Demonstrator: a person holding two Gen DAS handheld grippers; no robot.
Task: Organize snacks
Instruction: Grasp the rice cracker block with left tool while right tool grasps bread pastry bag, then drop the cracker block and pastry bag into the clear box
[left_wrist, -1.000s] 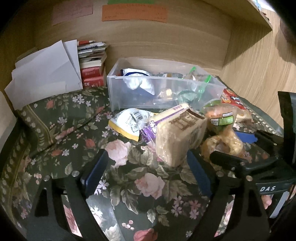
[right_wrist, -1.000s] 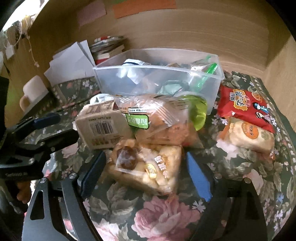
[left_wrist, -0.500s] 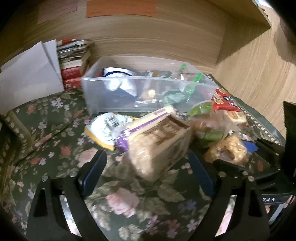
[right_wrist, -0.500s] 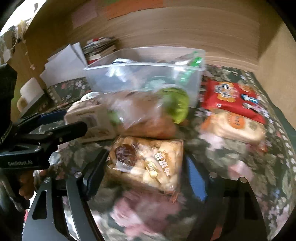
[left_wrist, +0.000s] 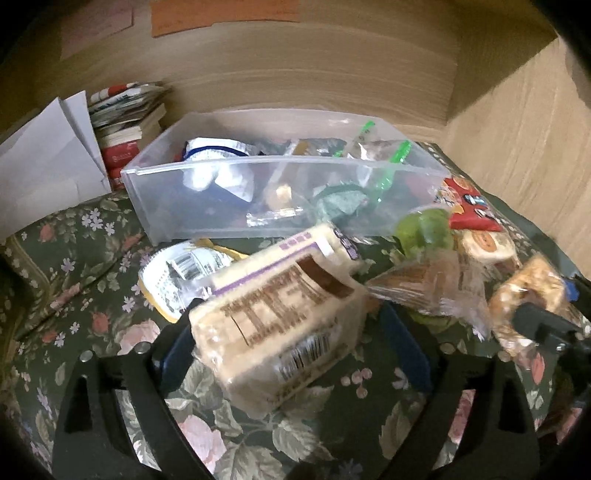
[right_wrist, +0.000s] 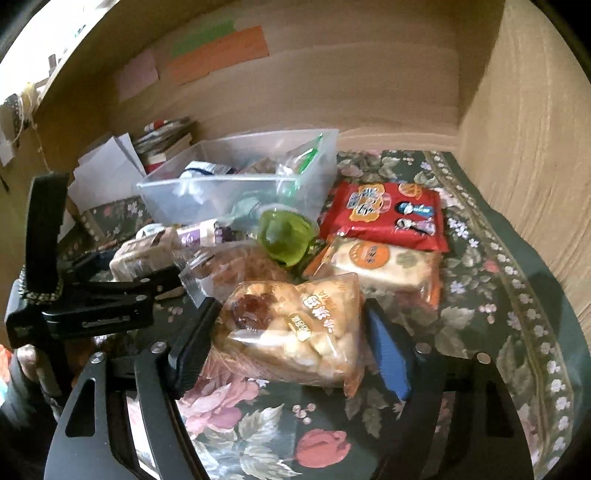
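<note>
Low in the left wrist view, the left gripper (left_wrist: 291, 354) has its fingers wide around the tilted purple-banded cracker pack (left_wrist: 280, 325), seemingly without pinching it; it could slide off. Centre of the right wrist view, the right gripper (right_wrist: 291, 343) straddles the pastry bag (right_wrist: 295, 328), whose slack film may slip. The clear bin (right_wrist: 236, 192) sits upper left.

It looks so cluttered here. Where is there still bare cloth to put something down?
Bare floral cloth shows right of the red packet, toward the wooden side wall. More lies left of the clear bin, below the white papers. In front of the bin, the snack packets crowd together, touching.
</note>
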